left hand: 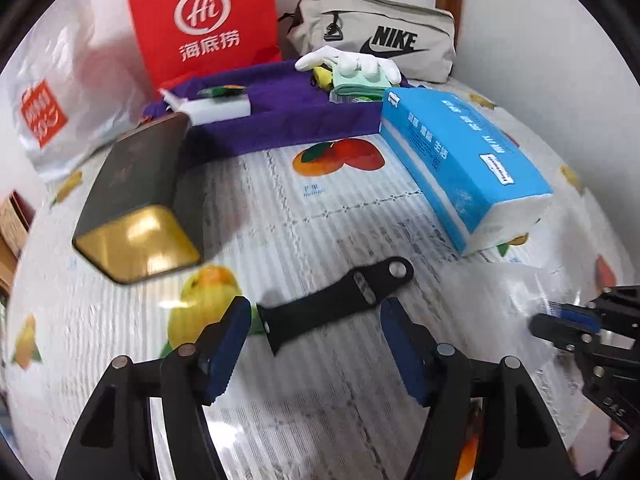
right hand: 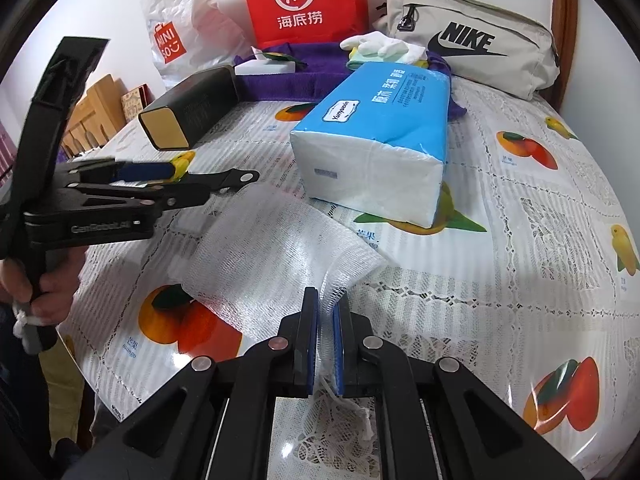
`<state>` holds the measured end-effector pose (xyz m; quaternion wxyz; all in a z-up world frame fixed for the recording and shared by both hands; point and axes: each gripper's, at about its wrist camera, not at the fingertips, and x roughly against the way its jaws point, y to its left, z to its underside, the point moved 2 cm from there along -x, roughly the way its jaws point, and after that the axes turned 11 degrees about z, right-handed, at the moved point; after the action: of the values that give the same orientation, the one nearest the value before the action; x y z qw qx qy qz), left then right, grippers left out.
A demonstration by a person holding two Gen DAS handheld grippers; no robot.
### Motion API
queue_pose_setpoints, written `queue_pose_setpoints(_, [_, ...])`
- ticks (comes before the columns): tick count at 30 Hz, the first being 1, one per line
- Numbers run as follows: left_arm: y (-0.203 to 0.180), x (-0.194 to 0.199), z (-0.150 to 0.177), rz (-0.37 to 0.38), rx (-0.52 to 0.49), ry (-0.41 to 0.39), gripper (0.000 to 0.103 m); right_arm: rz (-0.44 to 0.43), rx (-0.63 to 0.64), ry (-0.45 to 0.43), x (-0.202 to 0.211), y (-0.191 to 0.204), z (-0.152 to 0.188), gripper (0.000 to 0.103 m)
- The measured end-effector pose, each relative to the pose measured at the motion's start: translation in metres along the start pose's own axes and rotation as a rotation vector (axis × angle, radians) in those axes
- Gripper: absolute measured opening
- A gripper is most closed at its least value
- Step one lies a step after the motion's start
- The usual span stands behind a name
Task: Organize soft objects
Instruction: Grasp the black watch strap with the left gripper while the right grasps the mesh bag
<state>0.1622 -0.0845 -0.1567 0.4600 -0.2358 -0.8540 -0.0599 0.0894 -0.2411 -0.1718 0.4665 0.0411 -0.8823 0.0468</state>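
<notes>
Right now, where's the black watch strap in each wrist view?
Left wrist: black watch strap lies flat on the tablecloth at lower centre, just ahead of the open left claw, between its fingers.
Right wrist: only the strap's pin end shows at centre left, the rest hidden behind the left claw.
Shared landmark: blue tissue pack, beyond the strap and to its right.

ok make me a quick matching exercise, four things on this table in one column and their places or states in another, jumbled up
Things:
1. black strap
2. white mesh cloth
3. blue tissue pack
4. white glove

Places or states:
A. pinched in the shut right tongs
B. at the back, on the purple cloth
C. lying flat between the fingers of the open left tongs
D. lying on the tablecloth in front of the Nike bag

Pairs: 1-C, 2-A, 3-D, 4-B
</notes>
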Motion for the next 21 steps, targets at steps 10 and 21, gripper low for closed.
queue_pose_setpoints(10, [-0.004, -0.018, -0.012, 0.088, -0.013, 0.044, 0.051, -0.023, -0.006, 0.01, -0.002, -0.003, -0.001, 0.006])
queue_pose_setpoints(21, [-0.003, -0.008, -0.004, 0.101, -0.002, 0.054, 0.034, -0.011, -0.003, 0.005, -0.001, -0.003, 0.001, 0.006])
